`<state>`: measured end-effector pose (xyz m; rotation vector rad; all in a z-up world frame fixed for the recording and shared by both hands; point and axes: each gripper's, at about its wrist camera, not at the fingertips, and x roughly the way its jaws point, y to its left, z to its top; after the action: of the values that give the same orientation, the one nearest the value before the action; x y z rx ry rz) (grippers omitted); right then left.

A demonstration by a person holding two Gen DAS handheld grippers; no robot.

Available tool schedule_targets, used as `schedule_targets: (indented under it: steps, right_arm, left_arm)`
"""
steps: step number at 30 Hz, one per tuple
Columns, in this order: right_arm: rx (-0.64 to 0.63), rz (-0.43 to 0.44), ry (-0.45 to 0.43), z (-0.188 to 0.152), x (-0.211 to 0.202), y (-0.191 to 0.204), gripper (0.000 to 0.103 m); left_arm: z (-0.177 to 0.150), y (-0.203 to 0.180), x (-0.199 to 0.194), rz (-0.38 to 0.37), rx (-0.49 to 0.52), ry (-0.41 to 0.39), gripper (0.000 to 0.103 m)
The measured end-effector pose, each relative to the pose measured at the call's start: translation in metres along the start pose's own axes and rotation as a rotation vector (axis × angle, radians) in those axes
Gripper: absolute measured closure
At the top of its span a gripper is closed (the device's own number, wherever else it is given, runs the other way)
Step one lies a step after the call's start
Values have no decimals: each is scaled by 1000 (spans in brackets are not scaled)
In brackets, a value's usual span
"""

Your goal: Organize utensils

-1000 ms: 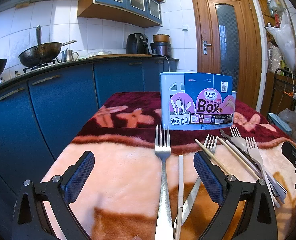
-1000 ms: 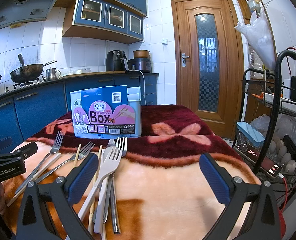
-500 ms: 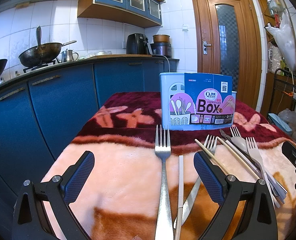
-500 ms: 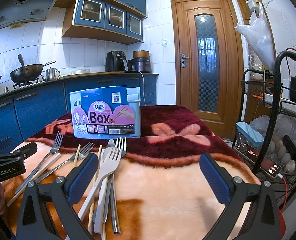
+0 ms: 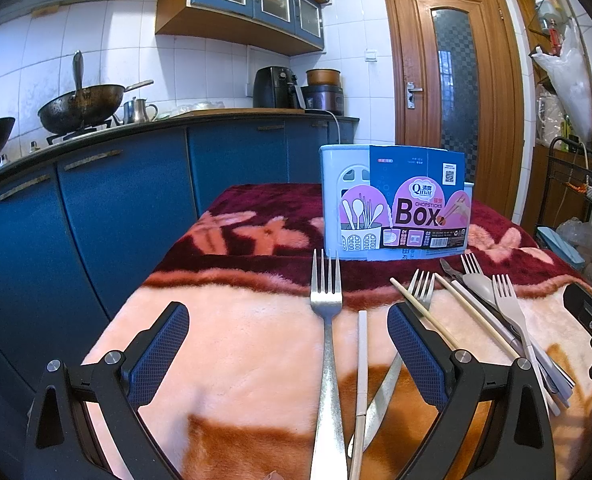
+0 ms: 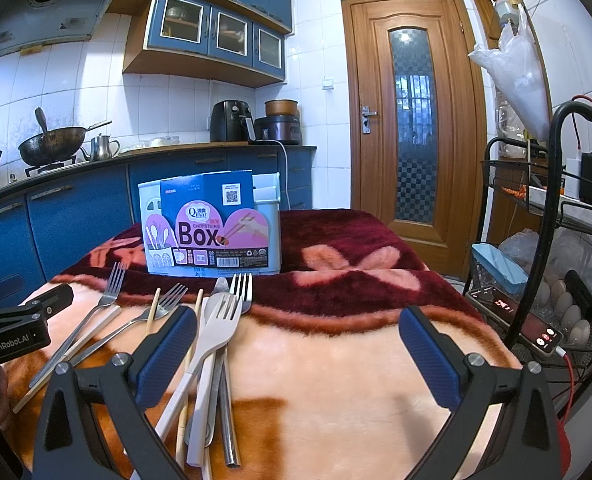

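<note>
One steel fork (image 5: pixel 326 344) | tines toward box (image 5: pixel 395 204) | lengthwise between left tongs (image 5: pixel 288 348)

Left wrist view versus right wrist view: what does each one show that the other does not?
Only the left wrist view shows the left gripper, jaws open, straddling a steel fork.

Only the right wrist view shows the right gripper, jaws open over bare blanket, plus a wire rack holding eggs.

Both show the chopsticks box, the cutlery pile, the wok and the wooden door.
</note>
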<state>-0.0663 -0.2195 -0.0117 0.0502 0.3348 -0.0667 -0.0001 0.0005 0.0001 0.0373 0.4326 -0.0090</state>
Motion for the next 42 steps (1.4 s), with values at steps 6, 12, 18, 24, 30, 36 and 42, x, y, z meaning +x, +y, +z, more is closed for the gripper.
schedule_targets:
  steps: [6, 12, 18, 24, 30, 36, 42]
  right_arm:
    - [2, 16, 86, 6, 8, -8, 0]
    - [-35, 58, 212, 23, 16, -8, 0]
    - [-55, 98, 353, 36, 30, -5, 0]
    - [-15, 126, 475, 40, 53, -4, 12]
    - [29, 188, 563, 43, 74, -2, 24]
    - [19, 221, 618, 42, 87, 6, 42]
    - [21, 276, 660, 37, 98, 10, 62]
  left_arm:
    - [5, 5, 5, -10, -7, 51, 4]
    - [26, 12, 1, -26, 15, 71, 4]
    - [48, 14, 15, -32, 77, 166, 4]
    - [54, 13, 43, -114, 57, 309, 18]
    - [56, 3, 67, -172, 88, 382, 27]
    - [55, -4, 94, -194, 119, 452, 37]
    - [52, -1, 118, -256, 88, 506, 58]
